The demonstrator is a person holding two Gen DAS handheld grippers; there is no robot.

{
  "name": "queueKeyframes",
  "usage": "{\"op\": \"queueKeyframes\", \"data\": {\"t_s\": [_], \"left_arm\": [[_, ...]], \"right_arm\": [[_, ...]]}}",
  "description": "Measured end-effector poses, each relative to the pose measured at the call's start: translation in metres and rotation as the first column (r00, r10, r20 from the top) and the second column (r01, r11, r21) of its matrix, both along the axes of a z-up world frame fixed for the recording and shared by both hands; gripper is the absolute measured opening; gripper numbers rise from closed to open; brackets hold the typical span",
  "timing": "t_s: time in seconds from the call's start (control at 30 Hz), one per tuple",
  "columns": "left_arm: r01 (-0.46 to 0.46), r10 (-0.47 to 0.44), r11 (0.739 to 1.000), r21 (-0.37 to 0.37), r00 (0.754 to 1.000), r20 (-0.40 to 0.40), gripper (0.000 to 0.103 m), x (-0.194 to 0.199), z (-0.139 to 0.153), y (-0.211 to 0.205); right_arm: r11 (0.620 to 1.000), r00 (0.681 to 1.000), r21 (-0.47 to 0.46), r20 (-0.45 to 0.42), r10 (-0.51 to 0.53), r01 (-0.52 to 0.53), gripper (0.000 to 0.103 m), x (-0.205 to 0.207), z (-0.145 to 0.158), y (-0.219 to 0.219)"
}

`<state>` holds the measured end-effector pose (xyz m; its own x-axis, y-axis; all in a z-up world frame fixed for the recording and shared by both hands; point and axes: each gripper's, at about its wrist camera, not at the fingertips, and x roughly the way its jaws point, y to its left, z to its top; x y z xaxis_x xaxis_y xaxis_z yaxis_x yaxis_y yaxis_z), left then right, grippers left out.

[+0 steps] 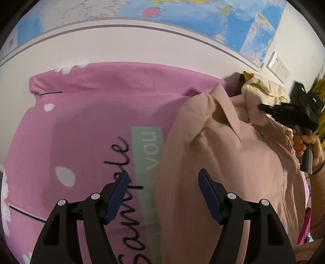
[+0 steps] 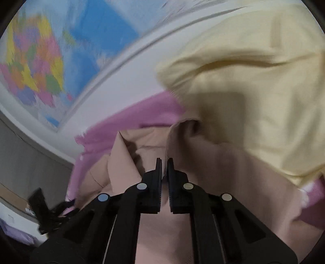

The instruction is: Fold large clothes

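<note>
While nothing about it looks folded yet, a dusty-pink zip-front jacket point(image 1: 233, 162) lies rumpled on top of a brighter pink sheet point(image 1: 85, 126) printed with white petals, a pale green band and black script. Its pointed collar point(image 1: 225, 113) stands up in a ridge, the zipper runs down toward the near edge, and the cloth bunches in soft humps instead of lying flat. The right tongs point(image 2: 164, 162) are clamped nearly closed on a pinch of the jacket close to the collar, with fabric showing between the two black pads; from the left wrist view they appear as a dark blurred shape gripped in a person's hand point(image 1: 308, 146). The left tongs point(image 1: 163, 177) hover wide apart over the jacket's left edge, where it meets the sheet, and grasp nothing. Judging by this, the job is at its start: the jacket appears to be in the middle of being pulled into place, and spreading, smoothing, turning in the sleeves and folding the body all seem still to come. Just beyond the jacket's collar sits a heap of pale yellow clothing point(image 2: 254, 81), also unfolded. Behind it, a white wall point(image 1: 142, 44) carries a large coloured world map point(image 1: 233, 18), with wall switches point(image 1: 279, 64) to the right.
</note>
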<state>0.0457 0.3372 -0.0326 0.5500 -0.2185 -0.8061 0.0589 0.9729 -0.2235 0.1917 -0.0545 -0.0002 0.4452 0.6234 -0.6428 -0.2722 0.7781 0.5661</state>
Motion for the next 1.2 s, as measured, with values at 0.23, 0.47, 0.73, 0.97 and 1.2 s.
{"op": "queueKeyframes", "data": {"t_s": [0.23,0.47,0.73,0.97,1.2], "left_arm": [[-0.010,0.010,0.998,-0.054,1.000,0.005,0.068,-0.003,-0.006,0.014],[0.070,-0.072,0.993,-0.097,0.997,-0.013,0.076,-0.020,-0.009,0.010],[0.209,-0.223,0.958,-0.198,0.974,-0.051,0.012,-0.060,-0.019,-0.013],[0.062,-0.059,0.997,-0.034,0.993,0.100,0.003,-0.066,0.055,-0.015],[-0.084,0.028,0.938,0.335,0.986,0.167,0.019,-0.057,0.102,-0.018]], "right_arm": [[0.995,0.989,-0.007,-0.114,-0.096,0.096,0.005,-0.015,-0.032,-0.068],[0.995,0.995,-0.100,0.102,-0.010,0.020,0.049,-0.064,0.002,-0.051],[0.976,0.987,-0.206,0.132,0.097,-0.068,0.060,-0.109,-0.010,-0.036],[0.985,0.989,-0.157,0.122,0.086,-0.066,0.060,-0.122,-0.017,-0.046],[0.987,0.983,-0.145,0.155,0.097,-0.075,0.061,-0.132,-0.015,-0.044]]}}
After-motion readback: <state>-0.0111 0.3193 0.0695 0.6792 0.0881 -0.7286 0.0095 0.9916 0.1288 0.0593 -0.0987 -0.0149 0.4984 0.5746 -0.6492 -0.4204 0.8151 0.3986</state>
